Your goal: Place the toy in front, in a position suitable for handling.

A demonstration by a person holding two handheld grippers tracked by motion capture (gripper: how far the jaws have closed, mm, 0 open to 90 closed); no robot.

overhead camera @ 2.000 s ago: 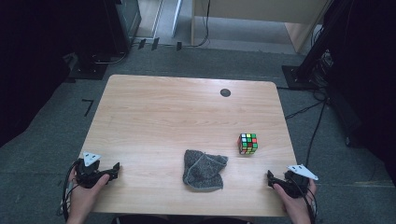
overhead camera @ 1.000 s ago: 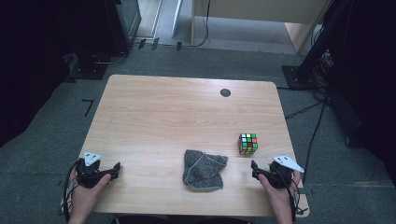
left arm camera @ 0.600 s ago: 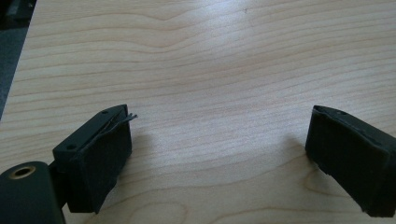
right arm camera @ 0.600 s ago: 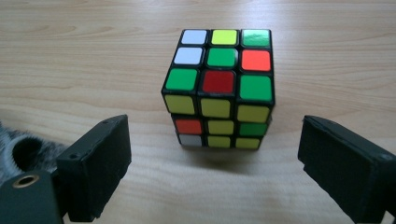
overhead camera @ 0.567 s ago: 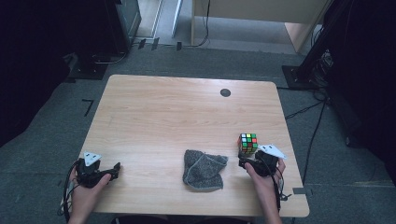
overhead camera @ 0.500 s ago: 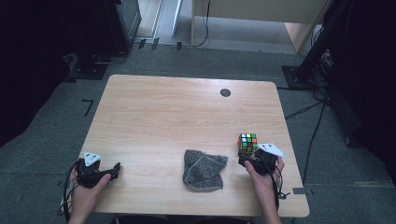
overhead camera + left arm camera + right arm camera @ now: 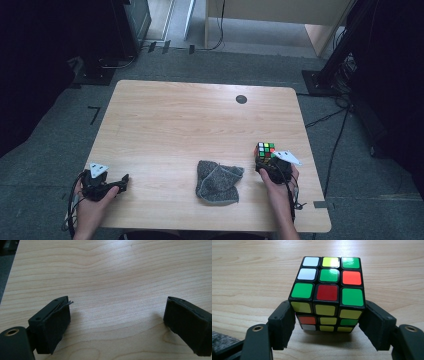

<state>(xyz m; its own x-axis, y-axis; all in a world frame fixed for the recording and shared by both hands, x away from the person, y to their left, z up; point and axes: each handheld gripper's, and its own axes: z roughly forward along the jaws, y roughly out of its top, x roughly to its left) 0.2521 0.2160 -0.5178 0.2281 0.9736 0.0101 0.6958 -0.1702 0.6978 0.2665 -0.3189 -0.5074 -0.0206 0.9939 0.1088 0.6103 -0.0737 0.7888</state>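
A puzzle cube (image 7: 327,293) is being straddled by the right gripper (image 7: 328,325) near the right edge of the table (image 7: 175,125), a little nearer the front edge than the back one. In the right gripper view the two black jaws are being held on either side of the cube's lower half, and they have just been closing around it; the left pad is seen right at the cube's side, while at the right pad it cannot be told whether the cube is being touched, so no firm grip is being shown. The cube is resting flat on the wood, with a mixed top face of white, yellow, green, orange and red squares. In the high view the cube (image 7: 265,150) is being partly covered by the right gripper (image 7: 270,167) and the hand behind it. A crumpled grey cloth (image 7: 218,181) is lying just left of that hand, close to the front edge. The left gripper (image 7: 120,181) is being held low at the front left corner of the table, and in the left gripper view (image 7: 117,322) its jaws are being kept wide apart over bare wood, with nothing between them.
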